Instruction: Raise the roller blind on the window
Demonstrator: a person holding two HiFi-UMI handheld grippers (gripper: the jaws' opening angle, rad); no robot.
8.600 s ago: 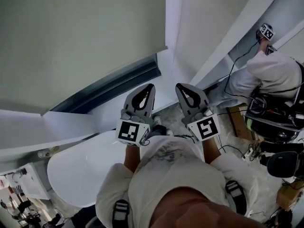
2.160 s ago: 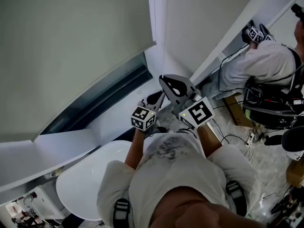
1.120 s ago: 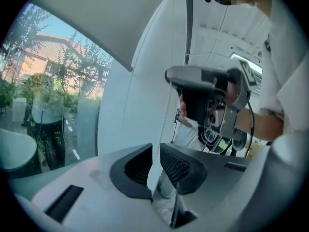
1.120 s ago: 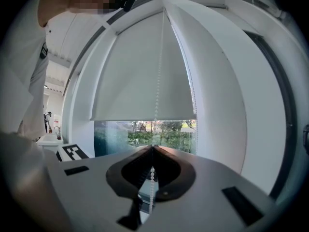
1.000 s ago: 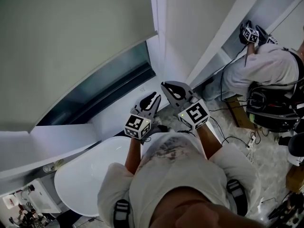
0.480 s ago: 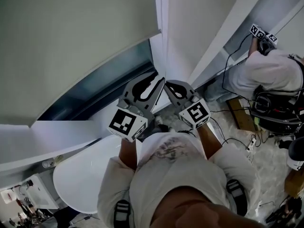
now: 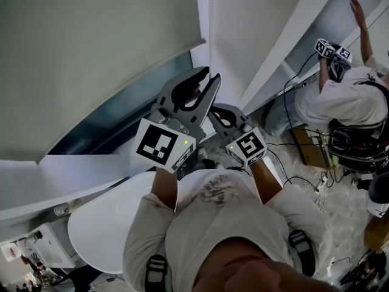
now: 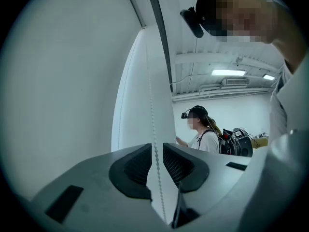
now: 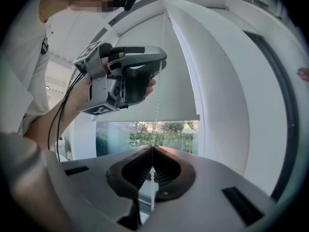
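Left gripper (image 7: 211, 75) has risen; bead chain (image 8: 153, 129) faint between its parted fingers (image 8: 133, 166).

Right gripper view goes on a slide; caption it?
Right tool shut on bead chain, left tool higher up, roller blind partly raised.

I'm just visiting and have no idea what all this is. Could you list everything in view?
Roller blind: one, pale grey, covering the upper window.
Window glass: one strip, dark, below the blind.
Bead chain: one, white, hanging beside the blind.
Table: one, white, rounded, lower left.
Other person: one, white shirt, far right.
Left gripper: one, grey, the higher one, fingers apart around the chain.
Right gripper: one, grey, lower, fingers shut on the chain.
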